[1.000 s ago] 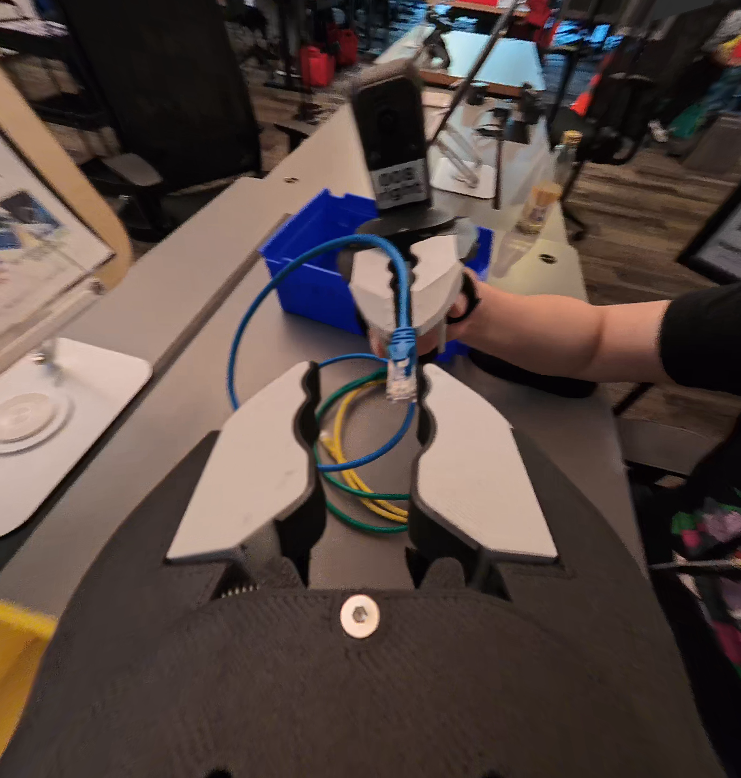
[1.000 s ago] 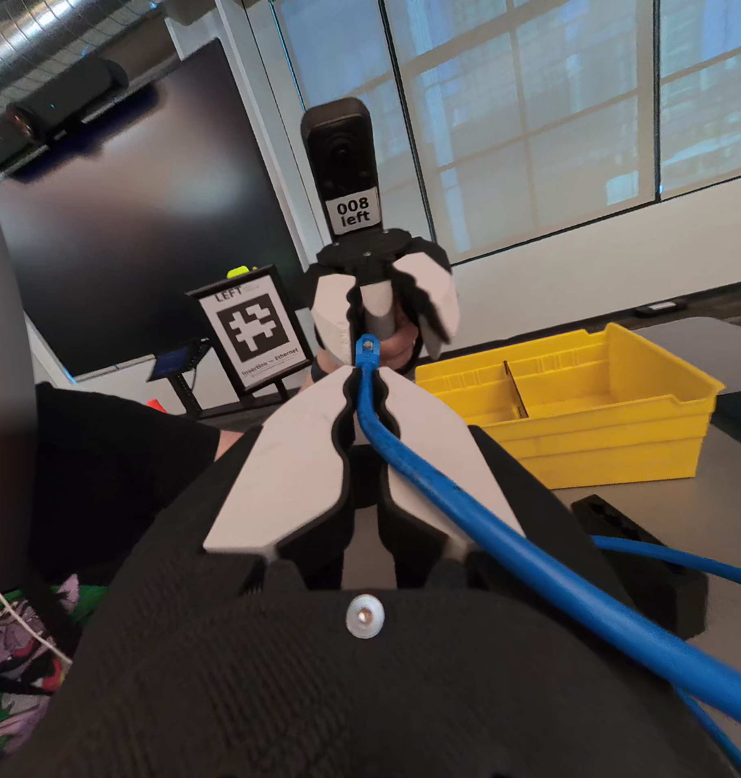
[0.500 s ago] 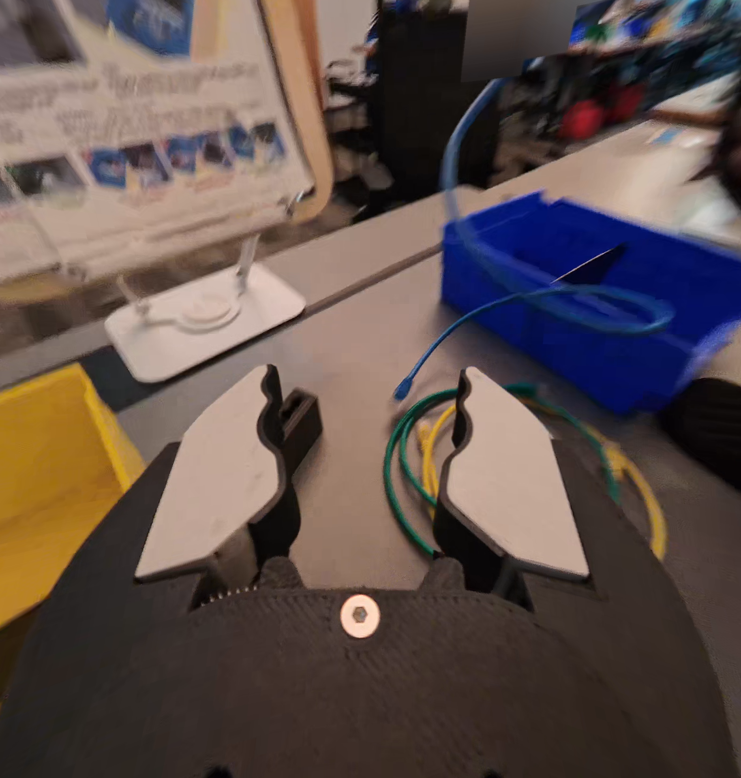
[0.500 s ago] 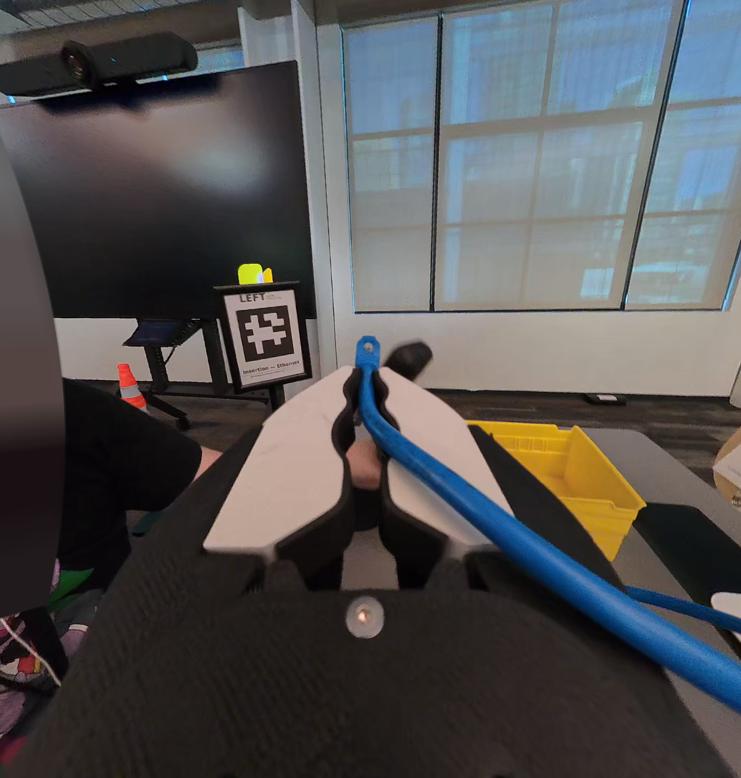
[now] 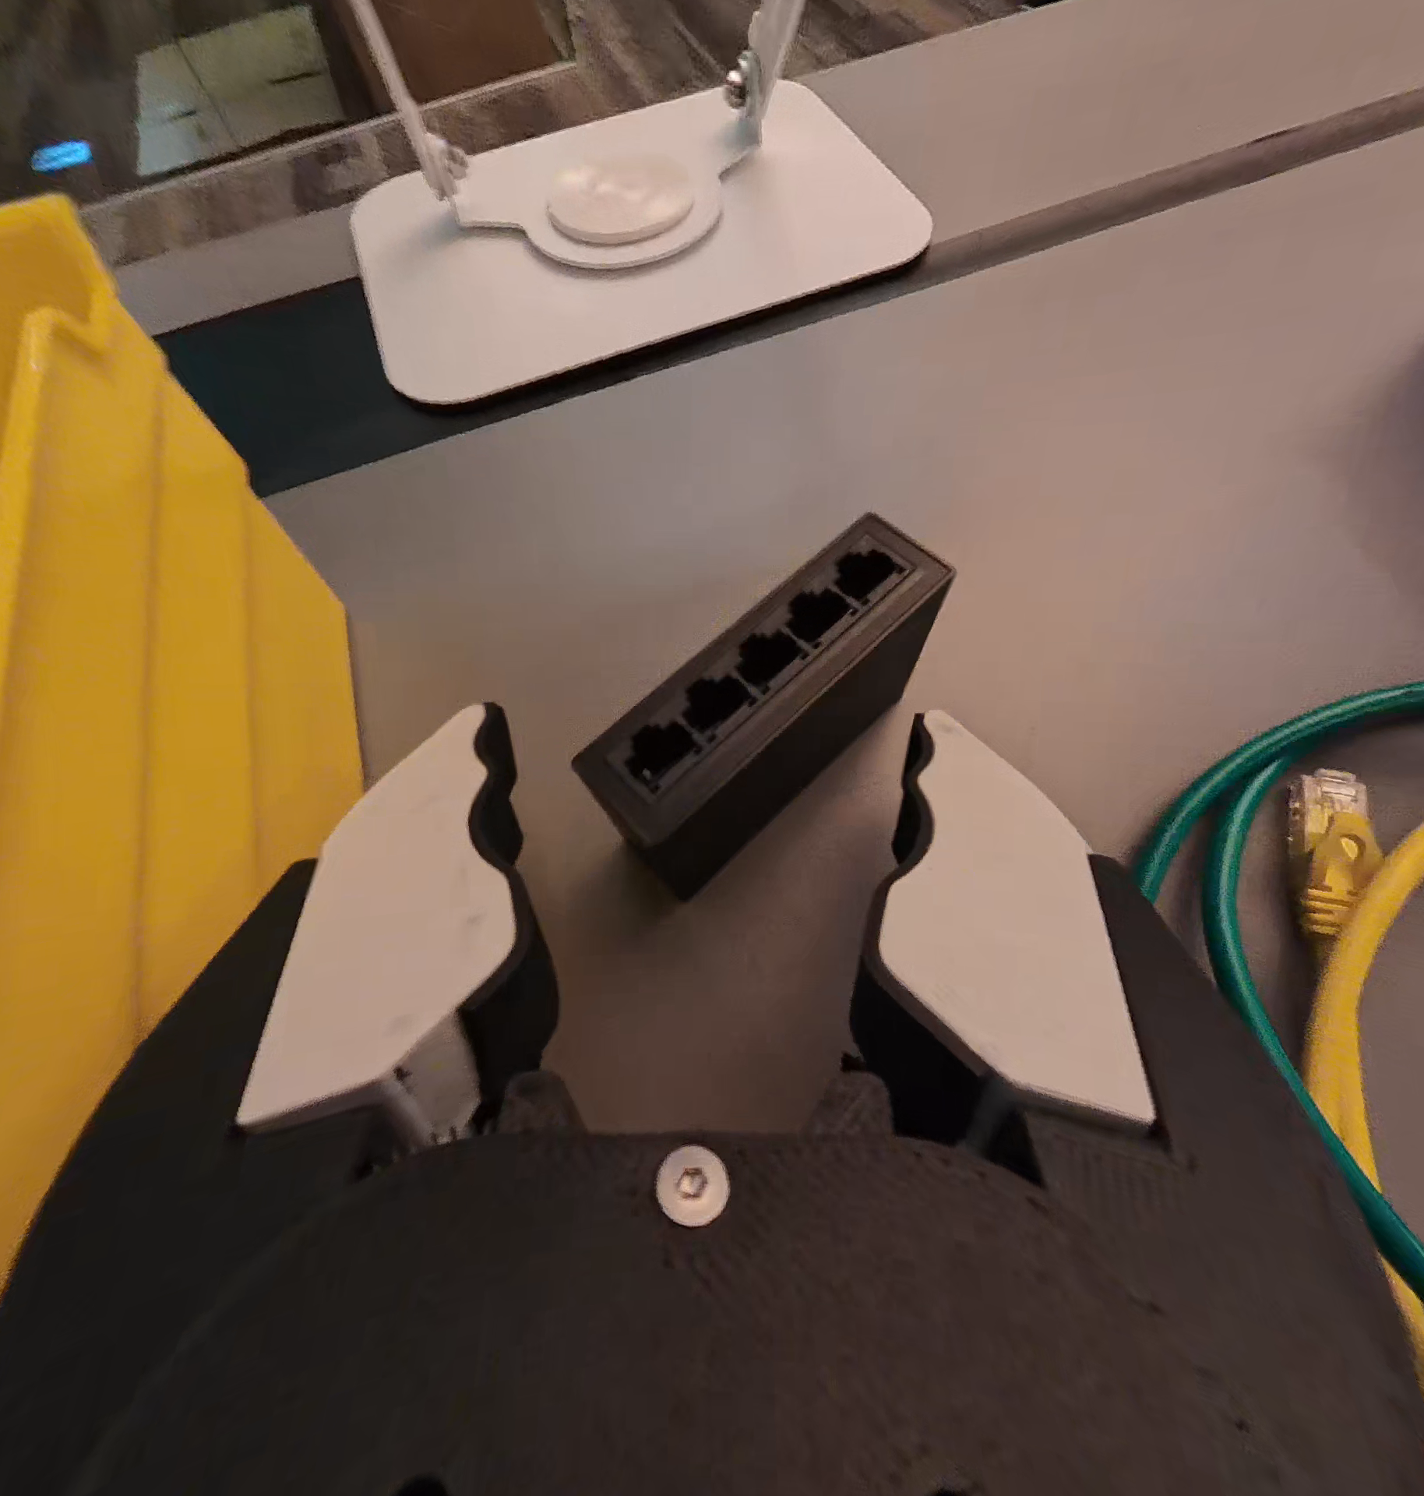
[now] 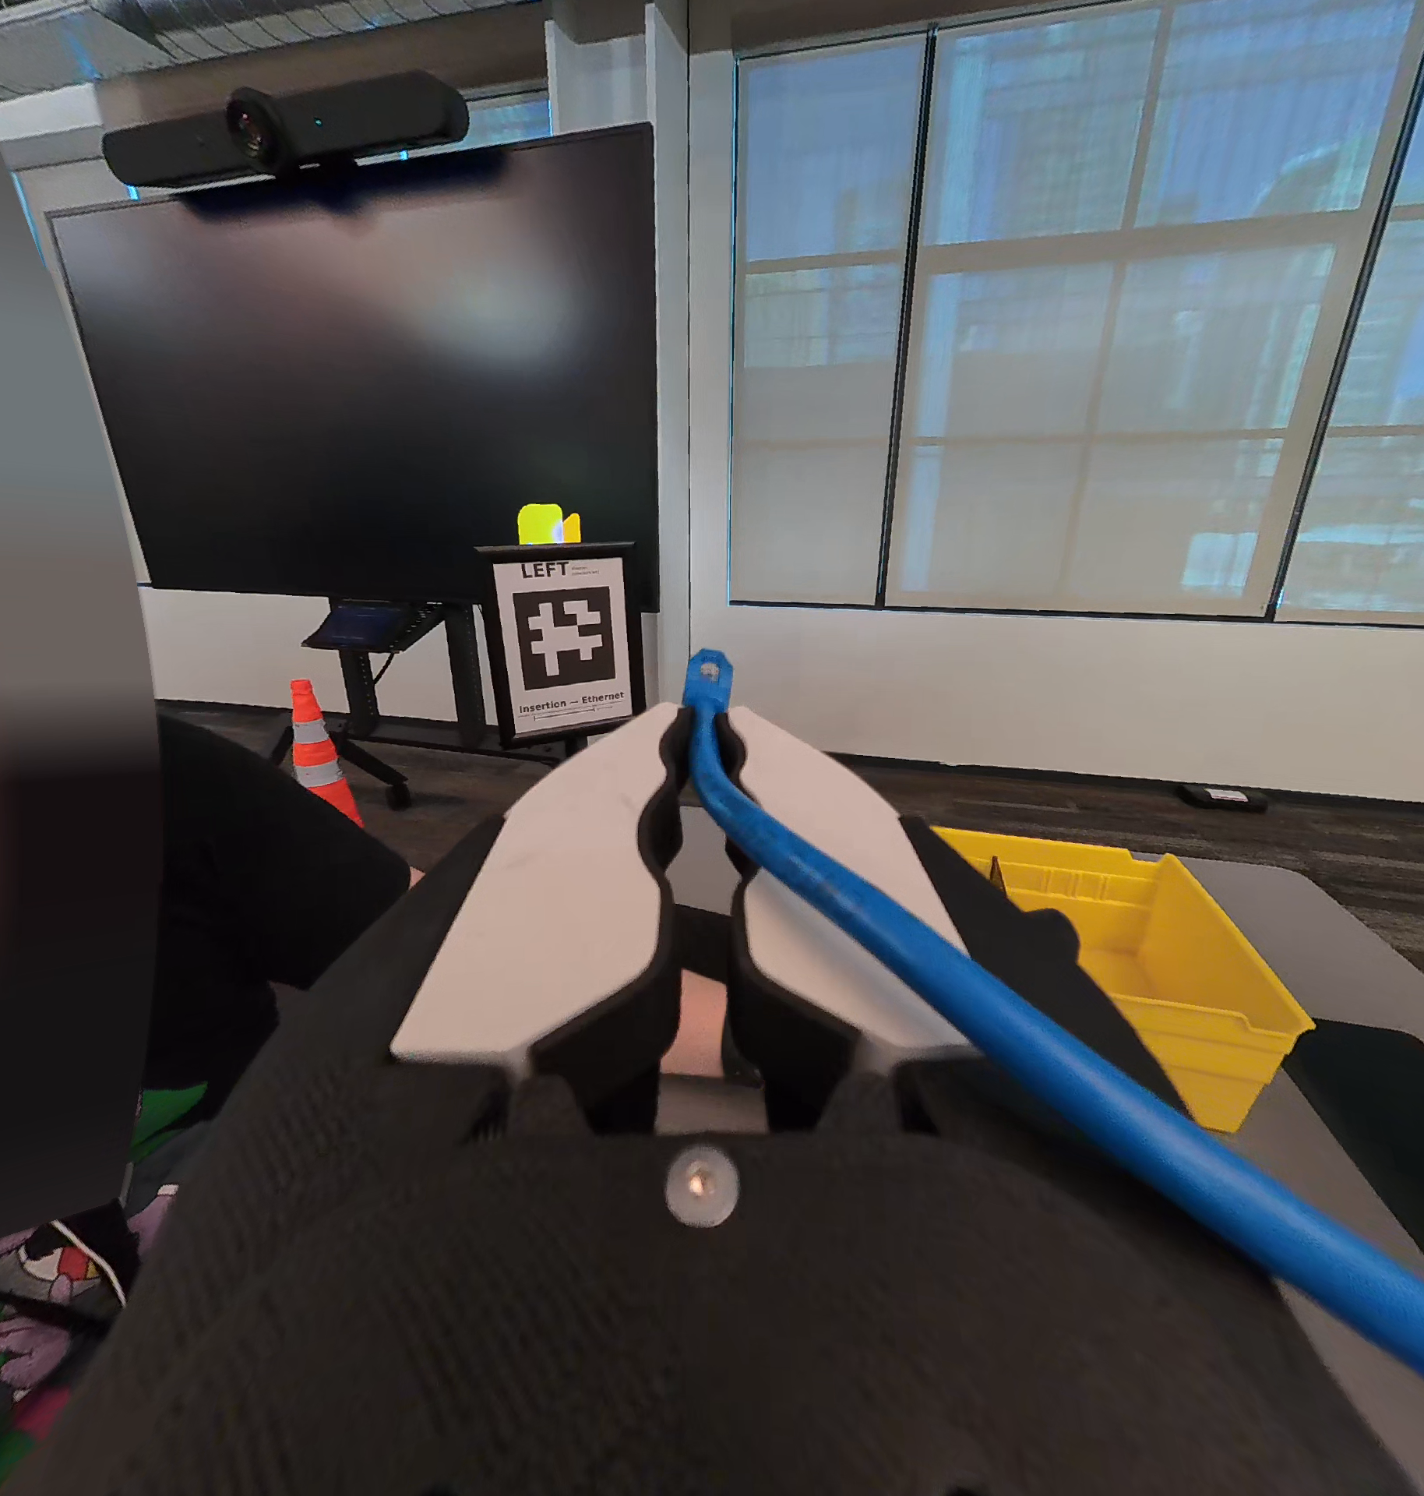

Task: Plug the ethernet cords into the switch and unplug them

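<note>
On the grey table [image 5: 1097,486], seen from the left wrist view, a yellow bin [image 5: 110,648] fills the left edge and a white stand base [image 5: 636,243] sits at the far side. Left gripper [image 5: 705,769]: jaws spread wide and empty, poised above the table, with the black switch [image 5: 765,696] between and just beyond the fingertips. The switch stands on its long edge, its row of five unoccupied ports facing up toward the camera. Right of it lie a green cord [image 5: 1227,931] and a yellow cord [image 5: 1340,1012], whose clear plug rests near the right finger. Right gripper [image 6: 705,720], right wrist view: jaws closed on the blue cord [image 6: 976,979] just behind its plug, which projects past the fingertips; the cord trails back toward the lower right. Beyond are a dark screen [image 6: 369,364], a marker sign [image 6: 563,639] and an orange cone [image 6: 316,749].
</note>
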Action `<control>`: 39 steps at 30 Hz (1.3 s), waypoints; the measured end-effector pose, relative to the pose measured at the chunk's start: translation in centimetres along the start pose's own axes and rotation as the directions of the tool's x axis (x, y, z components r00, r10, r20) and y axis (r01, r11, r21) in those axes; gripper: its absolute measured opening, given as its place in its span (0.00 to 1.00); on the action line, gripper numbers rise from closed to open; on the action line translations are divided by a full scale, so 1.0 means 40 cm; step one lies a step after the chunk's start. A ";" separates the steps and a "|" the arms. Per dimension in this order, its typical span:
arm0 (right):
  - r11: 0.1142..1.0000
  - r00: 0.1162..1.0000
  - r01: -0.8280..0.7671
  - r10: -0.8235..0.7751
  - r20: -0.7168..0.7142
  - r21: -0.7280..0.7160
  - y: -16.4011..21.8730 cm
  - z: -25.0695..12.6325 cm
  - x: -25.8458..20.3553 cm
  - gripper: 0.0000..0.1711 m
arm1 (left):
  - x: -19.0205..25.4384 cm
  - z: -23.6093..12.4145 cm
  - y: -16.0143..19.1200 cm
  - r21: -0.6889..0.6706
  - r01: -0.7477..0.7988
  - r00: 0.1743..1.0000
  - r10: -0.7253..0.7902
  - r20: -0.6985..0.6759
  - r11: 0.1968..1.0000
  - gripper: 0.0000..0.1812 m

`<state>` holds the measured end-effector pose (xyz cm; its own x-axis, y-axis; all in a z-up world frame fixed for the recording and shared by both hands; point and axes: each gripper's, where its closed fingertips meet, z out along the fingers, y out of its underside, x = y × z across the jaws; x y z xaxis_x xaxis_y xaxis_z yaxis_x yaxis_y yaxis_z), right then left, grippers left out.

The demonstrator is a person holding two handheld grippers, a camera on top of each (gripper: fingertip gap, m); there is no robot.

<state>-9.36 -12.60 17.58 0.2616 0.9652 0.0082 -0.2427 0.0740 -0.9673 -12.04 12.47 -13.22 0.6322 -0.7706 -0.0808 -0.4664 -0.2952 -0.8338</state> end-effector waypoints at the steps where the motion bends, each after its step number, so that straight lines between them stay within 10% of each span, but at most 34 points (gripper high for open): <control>1: 1.000 1.000 -0.005 0.005 -0.001 -0.005 0.004 0.001 0.003 0.04 | 0.011 0.008 0.003 -0.017 -0.008 0.999 0.007 -0.039 1.000 0.50; 4: 1.000 1.000 -0.015 0.015 -0.006 -0.016 0.012 0.003 0.011 0.04 | 0.032 0.016 0.017 -0.060 -0.030 0.995 0.025 -0.097 0.998 0.48; 8: 1.000 1.000 -0.025 0.025 -0.016 -0.014 0.015 0.001 0.022 0.04 | 0.081 -0.013 0.016 -0.016 -0.068 0.979 0.064 -0.193 0.998 0.18; 15: 0.999 0.999 -0.030 0.030 -0.029 -0.032 0.025 0.000 0.032 0.04 | 0.094 0.016 0.035 -0.088 -0.152 0.965 0.129 -0.227 0.984 0.32; 22: 0.999 0.998 -0.039 0.037 -0.046 -0.037 0.031 -0.003 0.047 0.04 | 0.106 0.033 0.044 -0.132 -0.166 0.948 0.121 -0.296 0.977 0.17; 25: 0.998 0.998 -0.041 0.039 -0.053 -0.039 0.032 -0.007 0.053 0.04 | 0.107 0.048 0.041 -0.149 -0.175 0.946 0.124 -0.301 0.973 0.39; 31: 0.997 0.997 -0.046 0.042 -0.069 -0.054 0.041 -0.011 0.064 0.04 | 0.111 0.061 0.020 -0.114 -0.210 0.947 0.173 -0.270 0.971 0.23; 39: 1.000 0.981 0.000 0.000 -0.193 -0.002 0.025 -0.035 0.115 0.04 | 0.100 -0.135 -0.251 0.225 -0.450 0.892 0.447 0.068 0.864 0.20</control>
<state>-7.09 -8.45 16.30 0.4370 0.8985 -0.0409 -0.2410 0.0731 -0.9678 -8.19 9.30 -2.22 0.3976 -0.7809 -0.4817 -0.5484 0.2187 -0.8071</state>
